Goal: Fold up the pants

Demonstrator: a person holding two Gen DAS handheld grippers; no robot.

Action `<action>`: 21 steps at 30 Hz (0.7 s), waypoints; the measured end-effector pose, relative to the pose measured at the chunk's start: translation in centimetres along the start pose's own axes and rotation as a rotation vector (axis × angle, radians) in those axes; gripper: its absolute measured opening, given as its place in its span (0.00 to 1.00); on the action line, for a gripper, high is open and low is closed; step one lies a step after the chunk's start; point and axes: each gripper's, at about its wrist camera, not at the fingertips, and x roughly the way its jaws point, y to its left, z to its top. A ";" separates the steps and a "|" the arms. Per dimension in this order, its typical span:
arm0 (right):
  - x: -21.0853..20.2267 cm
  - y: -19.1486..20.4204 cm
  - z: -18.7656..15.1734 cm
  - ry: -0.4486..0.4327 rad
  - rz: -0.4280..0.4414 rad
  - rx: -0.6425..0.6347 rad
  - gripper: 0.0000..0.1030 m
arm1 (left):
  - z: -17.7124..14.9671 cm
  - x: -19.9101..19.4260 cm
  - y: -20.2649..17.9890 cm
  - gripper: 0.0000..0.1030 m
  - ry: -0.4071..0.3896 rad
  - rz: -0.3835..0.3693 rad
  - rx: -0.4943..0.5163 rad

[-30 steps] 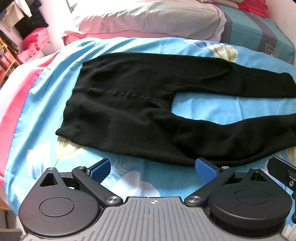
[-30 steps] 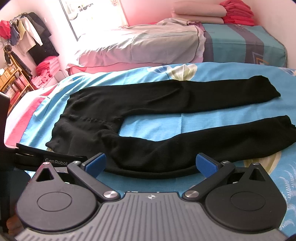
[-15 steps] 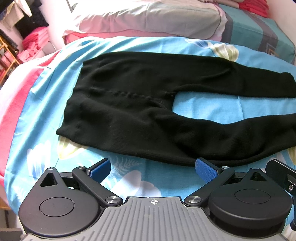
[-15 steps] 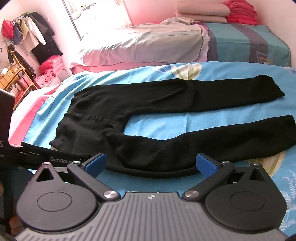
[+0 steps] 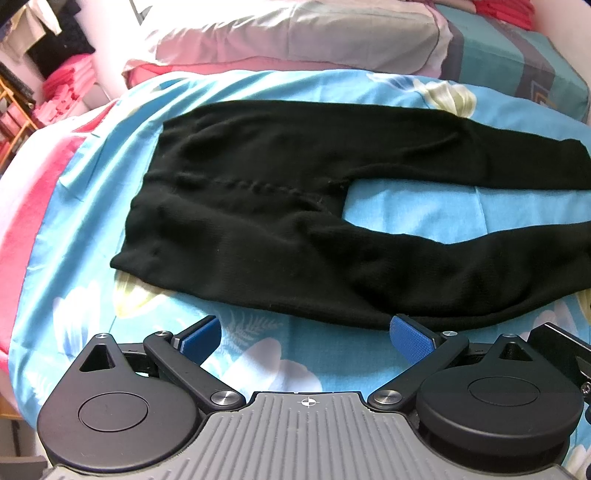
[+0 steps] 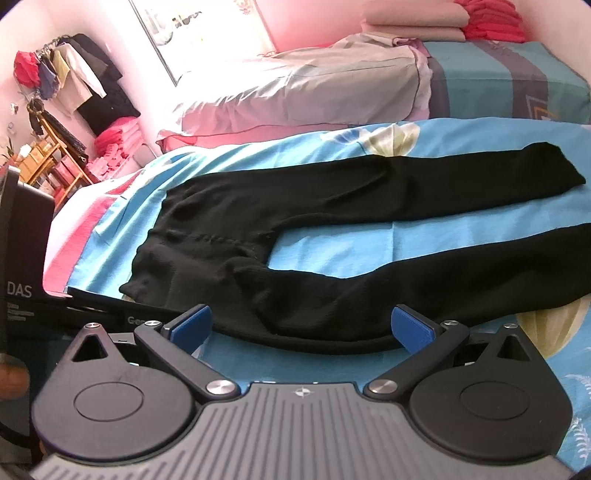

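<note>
Black pants [image 5: 280, 206] lie flat on a blue flowered bedsheet [image 5: 413, 214], waistband to the left, both legs running right with a gap of sheet between them. They also show in the right wrist view [image 6: 332, 258]. My left gripper [image 5: 306, 339] is open and empty, just in front of the near leg's lower edge. My right gripper [image 6: 301, 328] is open and empty, its fingers on either side of the near leg's edge, close above it.
A pink and grey quilt [image 6: 303, 96] and a teal striped blanket [image 6: 509, 77] lie across the back of the bed. Folded red clothes [image 6: 491, 26] are stacked at the far right. A clothes rack [image 6: 62, 77] and wooden shelves [image 6: 48, 162] stand to the left.
Both grippers have shifted a little to the left and slightly closer to the pants' near edge. Both stay open. The pants have not moved.
</note>
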 end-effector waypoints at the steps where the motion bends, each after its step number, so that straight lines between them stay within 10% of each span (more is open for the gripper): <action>1: 0.0 0.0 0.0 -0.002 0.003 0.000 1.00 | 0.0 0.0 0.0 1.00 0.001 0.001 0.000; 15: 1.3 -3.0 -0.8 0.001 0.033 0.098 1.00 | 0.2 1.4 1.1 1.00 -0.076 -0.025 -0.015; 21: 2.9 -11.1 -3.4 -0.004 -0.179 0.216 0.89 | 2.3 6.5 5.4 1.00 -0.092 0.013 -0.111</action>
